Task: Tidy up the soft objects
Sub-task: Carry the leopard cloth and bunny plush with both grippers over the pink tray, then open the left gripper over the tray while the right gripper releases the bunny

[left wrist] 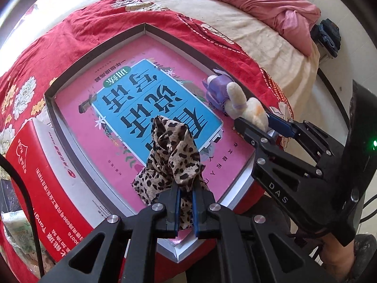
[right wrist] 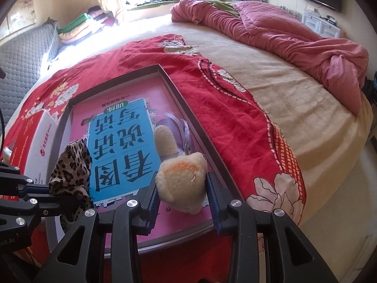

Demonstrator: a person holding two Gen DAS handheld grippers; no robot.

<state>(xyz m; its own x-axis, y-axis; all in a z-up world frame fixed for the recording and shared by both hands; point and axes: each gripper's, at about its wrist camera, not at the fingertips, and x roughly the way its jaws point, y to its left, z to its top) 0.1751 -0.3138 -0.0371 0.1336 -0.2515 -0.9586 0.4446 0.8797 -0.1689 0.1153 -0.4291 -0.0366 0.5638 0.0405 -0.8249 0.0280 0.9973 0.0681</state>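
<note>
A shallow grey-rimmed box (left wrist: pixel 94 54) lies on the bed with a pink and blue book (left wrist: pixel 146 99) flat inside it. My left gripper (left wrist: pixel 185 188) is shut on a leopard-print cloth (left wrist: pixel 172 151), which bunches up over the near part of the book. My right gripper (right wrist: pixel 182 176) is shut on the head of a cream plush toy (right wrist: pixel 181 184). The toy's purple-dressed body (right wrist: pixel 169 132) rests on the book along the box's right wall (right wrist: pixel 188 108). From the right wrist view, the cloth (right wrist: pixel 70 165) and left gripper (right wrist: pixel 50 192) are at the left.
The box sits on a red floral blanket (right wrist: pixel 223 99) over a beige sheet (right wrist: pixel 294 99). A red and white carton (left wrist: pixel 35 160) lies against the box's left side. A crumpled pink quilt (right wrist: pixel 294 30) fills the far right of the bed. The bed edge drops away at the right.
</note>
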